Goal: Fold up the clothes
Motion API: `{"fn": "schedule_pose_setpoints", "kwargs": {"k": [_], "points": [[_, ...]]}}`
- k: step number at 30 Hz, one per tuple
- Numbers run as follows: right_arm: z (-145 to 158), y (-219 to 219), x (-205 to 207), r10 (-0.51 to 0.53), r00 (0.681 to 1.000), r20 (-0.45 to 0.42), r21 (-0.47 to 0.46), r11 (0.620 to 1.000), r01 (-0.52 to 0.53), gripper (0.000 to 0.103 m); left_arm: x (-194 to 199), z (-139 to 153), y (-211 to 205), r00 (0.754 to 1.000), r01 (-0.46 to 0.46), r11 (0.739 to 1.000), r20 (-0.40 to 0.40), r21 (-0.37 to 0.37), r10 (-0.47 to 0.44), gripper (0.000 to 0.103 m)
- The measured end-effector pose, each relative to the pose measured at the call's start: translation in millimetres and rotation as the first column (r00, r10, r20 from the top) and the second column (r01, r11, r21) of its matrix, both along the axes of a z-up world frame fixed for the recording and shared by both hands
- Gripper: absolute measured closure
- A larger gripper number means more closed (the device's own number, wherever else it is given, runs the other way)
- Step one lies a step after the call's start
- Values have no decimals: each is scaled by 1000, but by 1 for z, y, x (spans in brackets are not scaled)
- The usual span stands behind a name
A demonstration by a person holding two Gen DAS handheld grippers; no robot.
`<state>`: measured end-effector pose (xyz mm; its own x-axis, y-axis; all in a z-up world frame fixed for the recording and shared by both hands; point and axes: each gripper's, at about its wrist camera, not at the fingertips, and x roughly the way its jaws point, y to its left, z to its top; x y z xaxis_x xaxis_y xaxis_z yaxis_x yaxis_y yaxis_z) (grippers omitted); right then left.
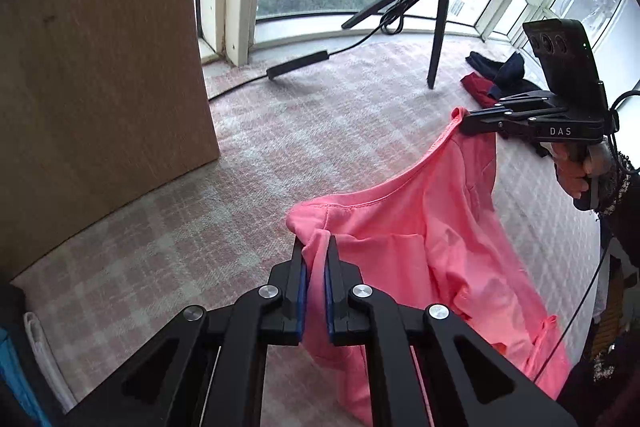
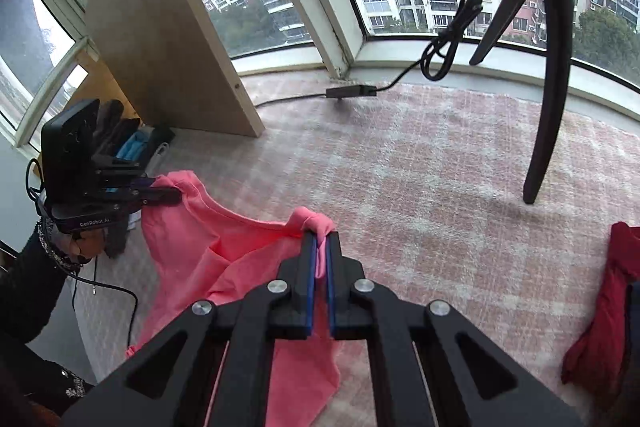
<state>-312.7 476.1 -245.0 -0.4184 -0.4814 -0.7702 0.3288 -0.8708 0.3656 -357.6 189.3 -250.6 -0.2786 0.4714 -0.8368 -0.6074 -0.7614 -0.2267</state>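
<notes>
A pink garment (image 1: pixel 432 247) hangs in the air between the two grippers, above a pink checked carpet (image 1: pixel 280 147). My left gripper (image 1: pixel 316 247) is shut on one bunched corner of it, the cloth pinched between the blue pads. In the same view my right gripper (image 1: pixel 464 125) clamps the other top corner, farther off at the right. The right wrist view shows the right gripper (image 2: pixel 320 239) shut on a knot of the pink garment (image 2: pixel 224 251), while the left gripper (image 2: pixel 176 195) holds the far corner at the left. The fabric sags between them.
A black tripod (image 1: pixel 436 39) with a ring light and cable (image 1: pixel 300 63) stands on the carpet near the curved window. A wooden panel (image 1: pixel 100 87) rises at the left. Dark red and navy clothes (image 1: pixel 492 79) lie at the right; the red cloth (image 2: pixel 604 307) shows close by.
</notes>
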Motion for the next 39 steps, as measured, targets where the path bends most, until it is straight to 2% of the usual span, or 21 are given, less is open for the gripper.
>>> {"fn": "schedule_pose_setpoints", "kwargs": {"k": [5,8,12,14,16,17,18,20,22,23,25,28,29,32,35,39], "points": [[68,-14,69,17,997,-78,-11,1000,-18,99,60,57,-14,997,21,1000,-75,16,-20,97],[95,-27,126,23,994,-109,-15,1000,-25,99,108,87,-24,992,49,998,-114,29,-45,97],[102,-34,209,34,994,-102,5,999,-34,99,182,101,-34,989,93,995,-118,35,-89,96],[88,-35,248,19,997,-74,24,1000,-17,99,223,93,-39,991,106,994,-83,42,-102,96],[57,-33,283,-19,1000,-1,13,1000,19,97,262,69,-43,992,126,990,-3,55,-126,91],[35,-33,298,-21,998,65,29,999,19,96,281,54,-44,989,138,989,47,58,-140,83],[10,-32,312,-13,987,158,47,999,6,90,300,36,-46,984,147,989,98,26,-149,74],[-26,-26,340,-74,951,300,128,991,36,88,331,5,-53,974,149,986,186,-76,-133,76],[-38,-10,361,-130,934,331,103,989,102,87,348,-12,-69,963,107,990,258,-94,-80,76],[-38,-1,367,-166,929,331,75,986,150,86,348,-14,-75,961,79,993,271,-93,-51,76],[-36,12,373,-229,920,318,40,973,228,73,345,-17,-82,962,26,996,273,-90,-1,75],[-30,13,366,-250,926,283,25,967,254,67,335,-17,-78,956,-26,999,291,-38,36,70],[-31,13,362,-252,927,277,17,966,257,67,332,-17,-74,953,-35,999,302,-14,37,67],[-40,15,351,-273,917,291,-9,957,288,67,328,-21,-55,943,-33,999,333,18,25,67],[-52,18,342,-294,904,311,-24,948,317,66,329,-30,-41,933,-27,999,359,20,18,67],[-65,21,335,-279,892,356,-90,940,330,66,329,-36,-33,928,-32,999,372,9,27,67]]}}
